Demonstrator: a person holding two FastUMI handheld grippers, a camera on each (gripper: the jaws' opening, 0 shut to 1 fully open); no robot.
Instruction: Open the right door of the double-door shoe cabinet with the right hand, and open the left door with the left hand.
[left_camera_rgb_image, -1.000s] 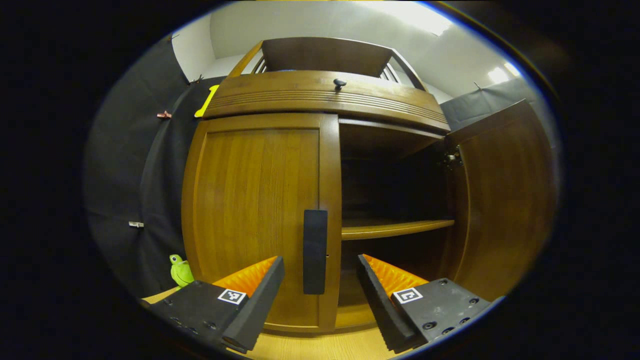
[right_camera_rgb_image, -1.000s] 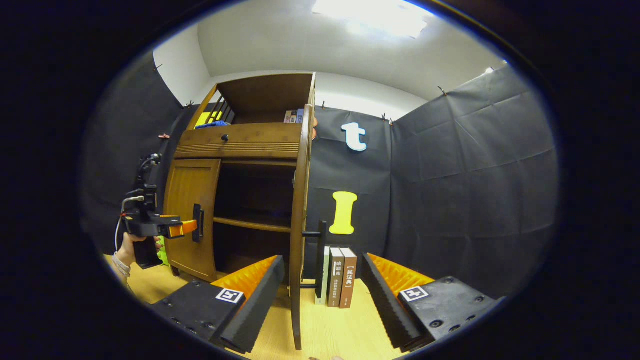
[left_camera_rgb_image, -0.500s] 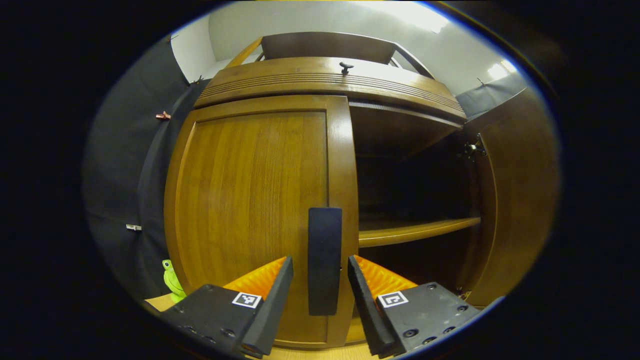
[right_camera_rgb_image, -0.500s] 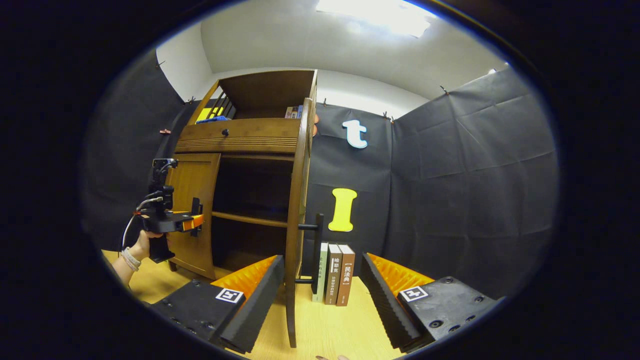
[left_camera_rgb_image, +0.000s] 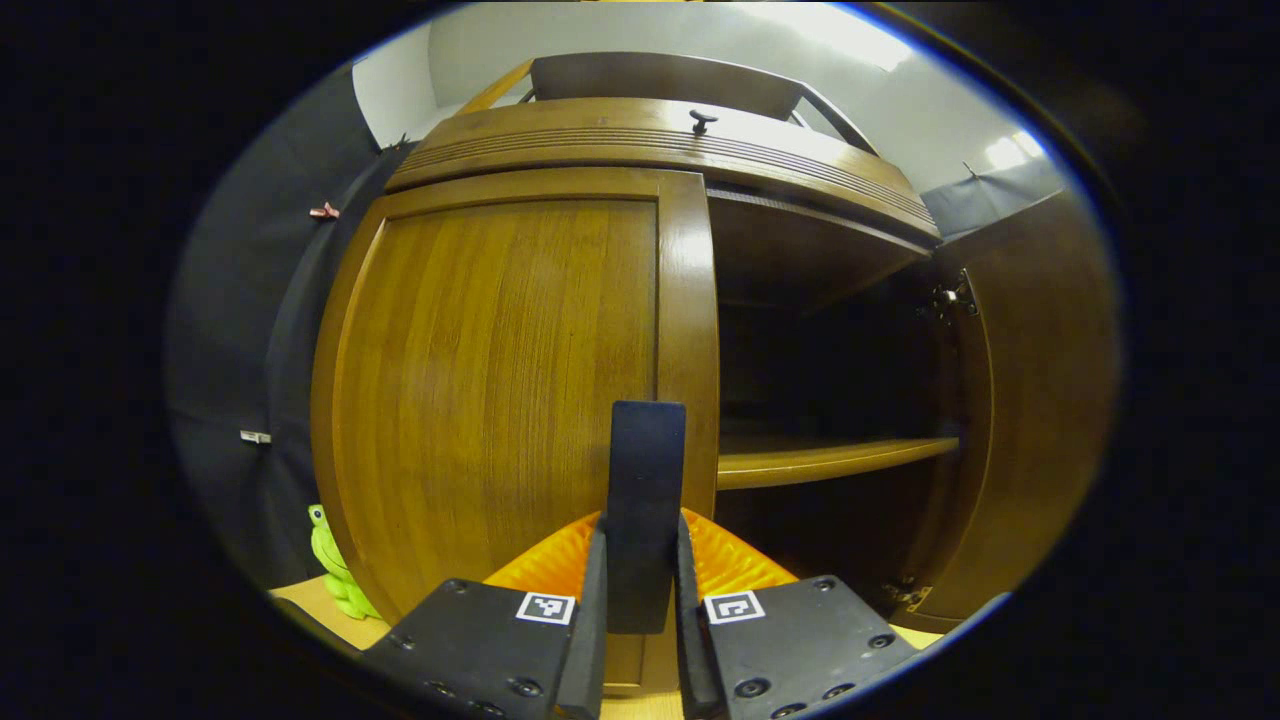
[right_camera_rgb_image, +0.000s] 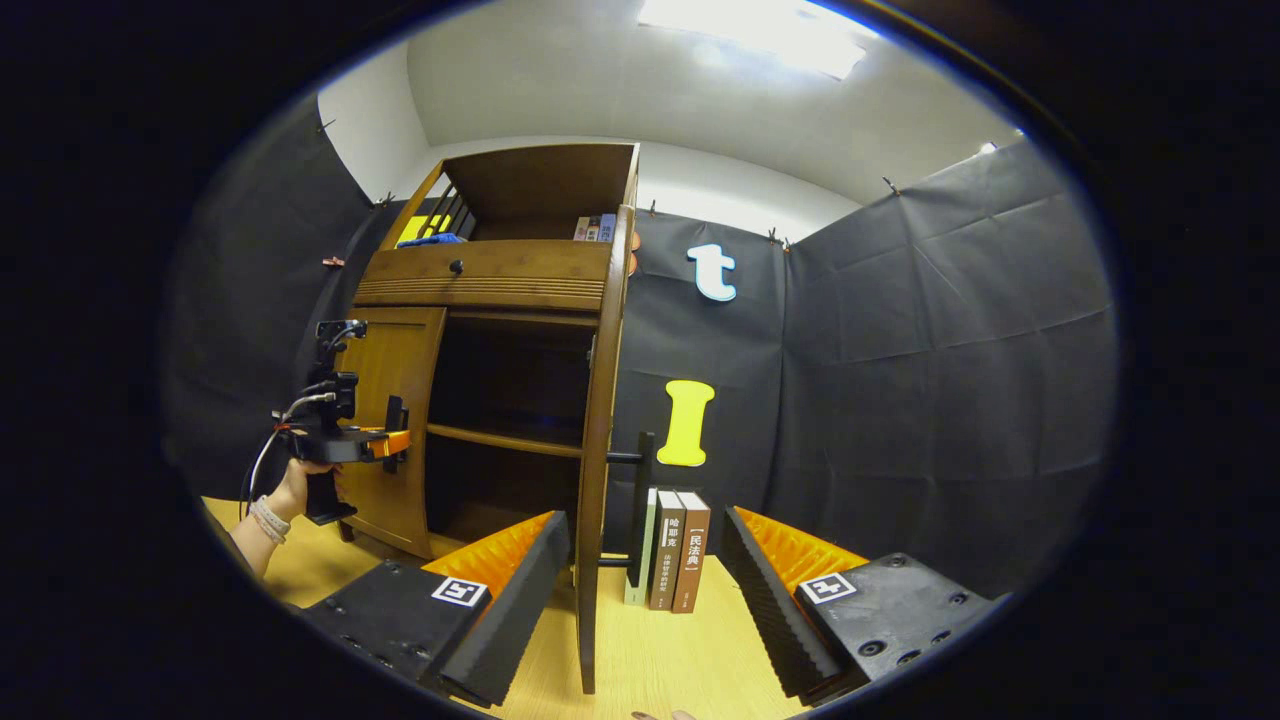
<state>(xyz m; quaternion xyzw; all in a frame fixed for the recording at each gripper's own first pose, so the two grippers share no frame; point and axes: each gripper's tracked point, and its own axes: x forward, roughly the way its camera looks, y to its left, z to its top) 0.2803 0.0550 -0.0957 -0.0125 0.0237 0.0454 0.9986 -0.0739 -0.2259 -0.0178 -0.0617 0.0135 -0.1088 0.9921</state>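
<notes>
The brown wooden shoe cabinet (left_camera_rgb_image: 650, 150) fills the left gripper view. Its left door (left_camera_rgb_image: 490, 380) is closed. My left gripper (left_camera_rgb_image: 640, 527) is shut on that door's black vertical handle (left_camera_rgb_image: 646, 450), one finger pressing each side. The right door (left_camera_rgb_image: 1030, 400) stands swung wide, baring a dark inside with a shelf (left_camera_rgb_image: 830, 460). In the right gripper view that right door (right_camera_rgb_image: 597, 450) is edge-on with its black handle (right_camera_rgb_image: 644, 480) sticking out. My right gripper (right_camera_rgb_image: 645, 520) is open, its fingers apart on either side of the door edge. The left gripper (right_camera_rgb_image: 385, 443) shows at the left door, held by a hand (right_camera_rgb_image: 290, 490).
Three upright books (right_camera_rgb_image: 675, 550) stand on the wooden floor (right_camera_rgb_image: 660, 660) behind the open door. A green toy frog (left_camera_rgb_image: 335, 570) sits left of the cabinet. A drawer with a small black knob (left_camera_rgb_image: 703, 121) runs above the doors. Black cloth walls enclose the right side.
The left gripper moved in to the left door's handle and closed its fingers on it. The right gripper stayed open near the swung-out right door.
</notes>
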